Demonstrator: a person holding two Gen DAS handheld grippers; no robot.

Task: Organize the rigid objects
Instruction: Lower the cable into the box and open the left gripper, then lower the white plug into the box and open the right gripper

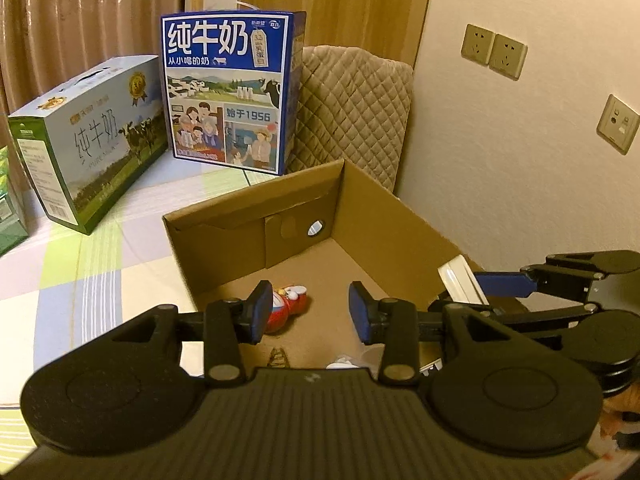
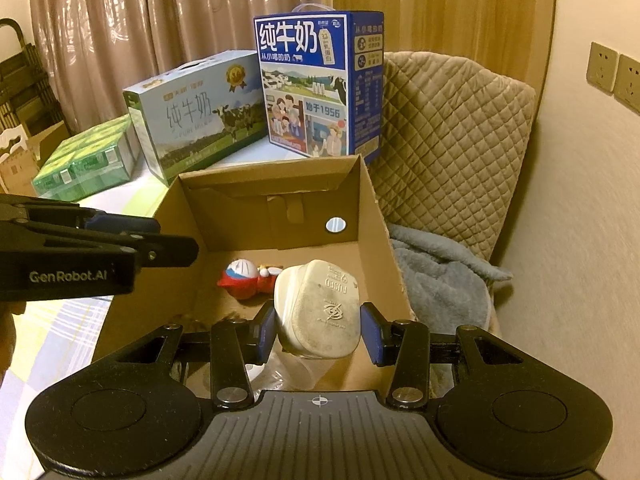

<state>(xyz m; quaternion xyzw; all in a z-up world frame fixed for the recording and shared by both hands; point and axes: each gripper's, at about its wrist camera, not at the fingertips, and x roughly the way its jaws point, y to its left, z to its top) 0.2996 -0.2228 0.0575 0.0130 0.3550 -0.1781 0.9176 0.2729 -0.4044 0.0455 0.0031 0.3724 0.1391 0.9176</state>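
Observation:
An open cardboard box lies on a plaid cloth. On its floor is a red, blue and white toy figure, lying on its side. My left gripper hovers over the box's near end, open, with nothing between its blue pads; the toy lies beyond and below its left finger. My right gripper is shut on a white fused plug, held above the box's right side.
Behind the box stand a blue milk carton case, a pale green milk case and a green shrink-wrapped pack. A quilted cushion and a grey blanket are on the right, by the wall. Clear plastic lies at the box's near end.

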